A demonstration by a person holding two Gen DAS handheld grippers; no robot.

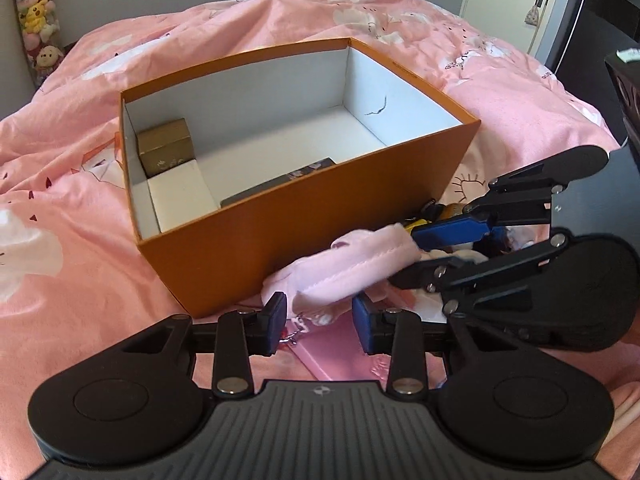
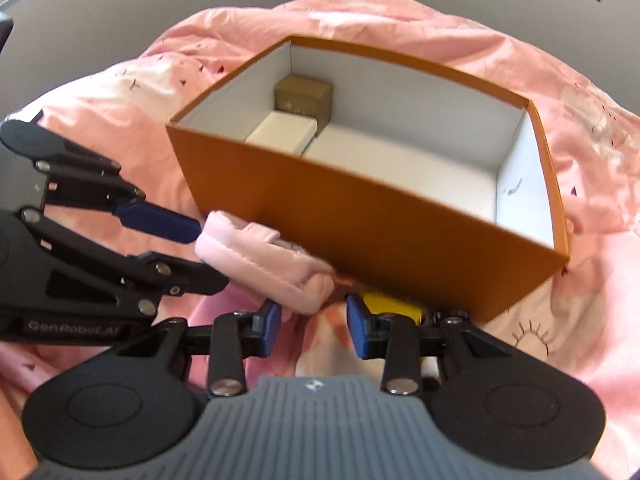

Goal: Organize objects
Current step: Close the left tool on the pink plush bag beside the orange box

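Note:
A soft pink cloth piece (image 1: pixel 352 268) (image 2: pixel 256 260) lies on the pink bedspread against the near wall of an open orange box (image 1: pixel 304 232) (image 2: pixel 360 216). My left gripper (image 1: pixel 320 320) (image 2: pixel 210 254) is shut on one end of it, with both pads touching the fabric. From the other side my right gripper (image 2: pixel 314 328) (image 1: pixel 404 258) straddles the other end; in its own view one pad touches the cloth and a narrow gap shows at the other. Inside the box are a gold box (image 1: pixel 166 150) (image 2: pixel 304 98), a white box (image 2: pixel 282 134) and a dark flat item (image 1: pixel 280 184).
A yellow object (image 2: pixel 390 306) (image 1: pixel 416 224) lies by the box's near corner, close to the right gripper. Below the left fingers sits a flat pink packet (image 1: pixel 340 344). A clear tube of plush toys (image 1: pixel 38 28) stands far left, and a door (image 1: pixel 520 0) is far right.

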